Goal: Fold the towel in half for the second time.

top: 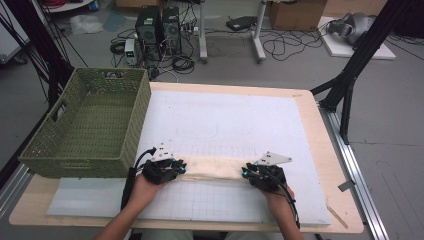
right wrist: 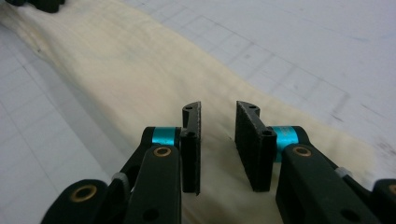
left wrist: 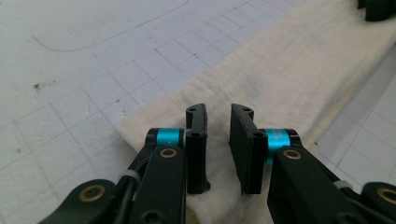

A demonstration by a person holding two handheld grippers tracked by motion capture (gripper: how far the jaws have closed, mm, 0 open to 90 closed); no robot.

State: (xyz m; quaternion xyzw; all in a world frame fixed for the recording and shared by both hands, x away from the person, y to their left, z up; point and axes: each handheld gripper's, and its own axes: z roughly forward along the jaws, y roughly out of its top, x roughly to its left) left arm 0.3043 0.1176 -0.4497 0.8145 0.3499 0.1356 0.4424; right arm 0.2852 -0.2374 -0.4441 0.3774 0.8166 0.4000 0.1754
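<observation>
A cream cloth (top: 215, 169), folded into a long narrow strip, lies across the white gridded mat (top: 225, 115) near the front. My left gripper (top: 181, 166) is at its left end and my right gripper (top: 246, 172) at its right end, tips facing each other. In the left gripper view the jaws (left wrist: 218, 112) stand a little apart over the cloth (left wrist: 289, 70), which lies flat beneath them with nothing pinched. The right gripper view has the same picture: jaws (right wrist: 218, 108) narrowly apart above the cloth (right wrist: 116, 60). Each view catches the other gripper at the strip's far end.
A green woven basket (top: 90, 125) stands at the left of the wooden table (top: 320, 150), its near wall close to my left hand. Black frame struts rise at the right, beyond the table edge. Computers and cables sit on the floor behind.
</observation>
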